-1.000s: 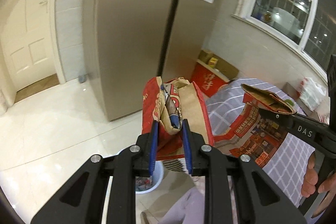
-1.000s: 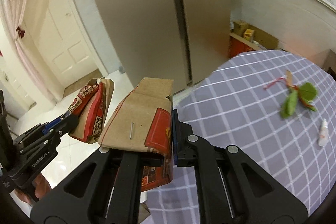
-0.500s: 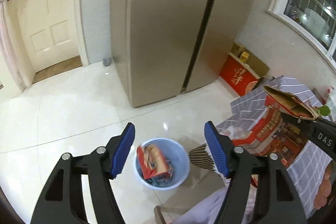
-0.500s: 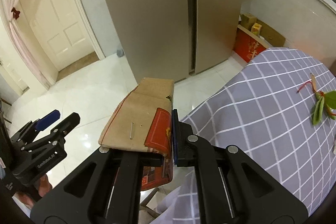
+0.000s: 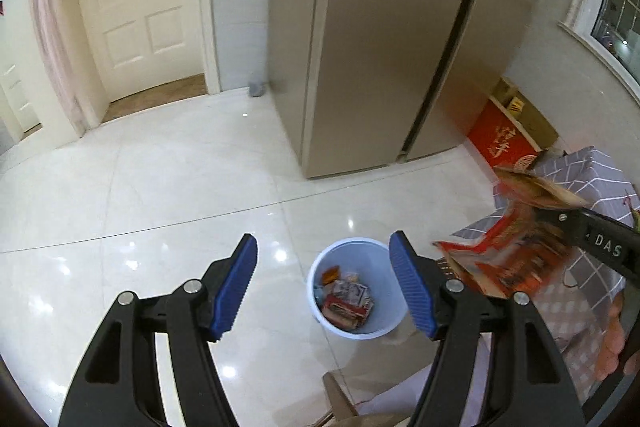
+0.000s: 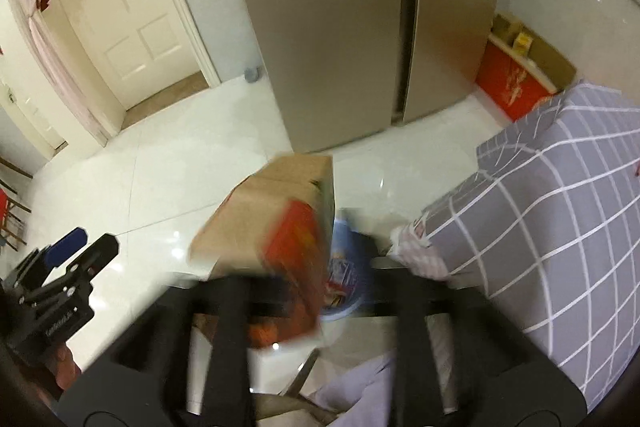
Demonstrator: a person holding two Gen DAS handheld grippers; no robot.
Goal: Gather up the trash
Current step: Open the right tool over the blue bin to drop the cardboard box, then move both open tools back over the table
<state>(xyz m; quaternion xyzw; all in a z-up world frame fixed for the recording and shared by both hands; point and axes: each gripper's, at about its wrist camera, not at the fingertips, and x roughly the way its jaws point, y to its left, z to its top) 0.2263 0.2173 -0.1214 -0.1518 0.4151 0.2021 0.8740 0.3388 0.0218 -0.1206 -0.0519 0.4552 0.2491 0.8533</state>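
A light blue trash bin (image 5: 354, 287) stands on the white tile floor with red snack wrappers (image 5: 346, 301) inside. My left gripper (image 5: 324, 287) is open and empty, held above and just left of the bin. My right gripper (image 6: 308, 267) is motion-blurred; a flattened brown and red cardboard box (image 6: 280, 223) sits between its arms above the bin (image 6: 348, 267). I cannot tell whether the jaws still hold it. The same box (image 5: 516, 239) shows at the right of the left wrist view, with the right gripper's arm (image 5: 600, 247) behind it.
A tall beige fridge (image 5: 380, 39) stands behind the bin. A table with a grey checked cloth (image 6: 560, 227) is at the right. A red box (image 5: 504, 147) sits on the floor by the wall. A white door (image 5: 140, 7) is at back left.
My left gripper opened and dropped the red and brown bag into the bin, then drew back to the left. My right gripper carried the cardboard box from the table edge to above the bin.
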